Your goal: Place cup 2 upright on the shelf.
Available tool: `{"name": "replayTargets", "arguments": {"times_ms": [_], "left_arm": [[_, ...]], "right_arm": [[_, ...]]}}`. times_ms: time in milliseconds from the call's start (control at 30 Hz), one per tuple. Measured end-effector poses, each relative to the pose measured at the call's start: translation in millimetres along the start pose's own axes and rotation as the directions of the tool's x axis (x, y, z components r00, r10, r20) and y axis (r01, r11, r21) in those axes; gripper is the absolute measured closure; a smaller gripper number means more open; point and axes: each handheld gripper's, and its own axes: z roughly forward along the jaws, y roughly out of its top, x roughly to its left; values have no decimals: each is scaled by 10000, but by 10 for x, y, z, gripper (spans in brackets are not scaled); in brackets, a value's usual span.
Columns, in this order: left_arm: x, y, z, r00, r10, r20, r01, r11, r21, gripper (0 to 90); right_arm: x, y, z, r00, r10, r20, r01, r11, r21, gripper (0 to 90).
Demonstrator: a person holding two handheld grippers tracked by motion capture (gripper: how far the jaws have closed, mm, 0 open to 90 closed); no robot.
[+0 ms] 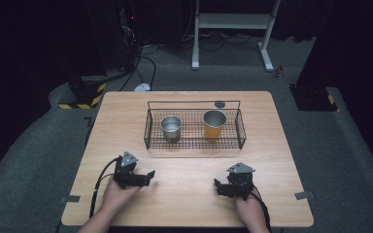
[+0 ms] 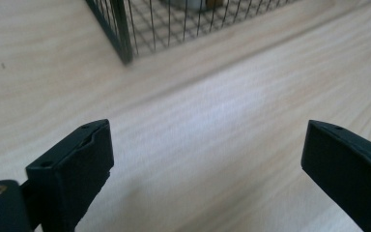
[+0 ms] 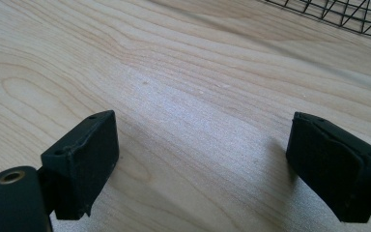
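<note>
A black wire basket (image 1: 149, 127) stands on the far half of the wooden table (image 1: 126, 109). Inside it a silver metal cup (image 1: 171, 128) stands upright at the left and an orange cup with a metal rim (image 1: 214, 124) at the right. My left gripper (image 1: 149, 176) rests near the table's front left, held by a hand, and stands open with bare wood between its jaws; the basket's corner (image 2: 123, 46) lies ahead of it. My right gripper (image 1: 217, 186) sits at the front right, also open and holding nothing, with the basket's edge (image 3: 348, 14) at the top right.
Beyond the table is grey carpet with a white metal frame (image 1: 233, 29), cables (image 1: 141, 63) and a yellow-black striped block (image 1: 85, 97). Grey tape marks (image 1: 301, 195) sit near the table's front corners. Bare wood spans the space between the grippers and the basket.
</note>
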Motion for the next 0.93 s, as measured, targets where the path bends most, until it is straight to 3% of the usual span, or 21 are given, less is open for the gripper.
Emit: {"name": "replayTargets", "arguments": {"times_ms": [100,233,400,500,933], "left_arm": [[9,-127,-19,10000,66,62,-68,9995,321,31],[-10,-294,-106,9972,620,-408,-596,9965,588,1],[58,-429,-250,9974,280,-661,-244,9983,536,3],[83,-452,-277,9952,12,-976,38,9987,508,4],[79,-425,-250,9968,177,-784,-133,9983,560,3]], "right_arm": [[2,-2,-2,10000,14,-2,-14,10000,-5,114],[3,-4,-3,10000,10,-4,-10,10000,-11,114],[1,-8,-6,10000,-26,-11,26,10000,-22,114],[2,-9,-7,10000,-12,-4,12,10000,-22,115],[46,6,8,9991,283,303,-284,9996,11,99]]}}
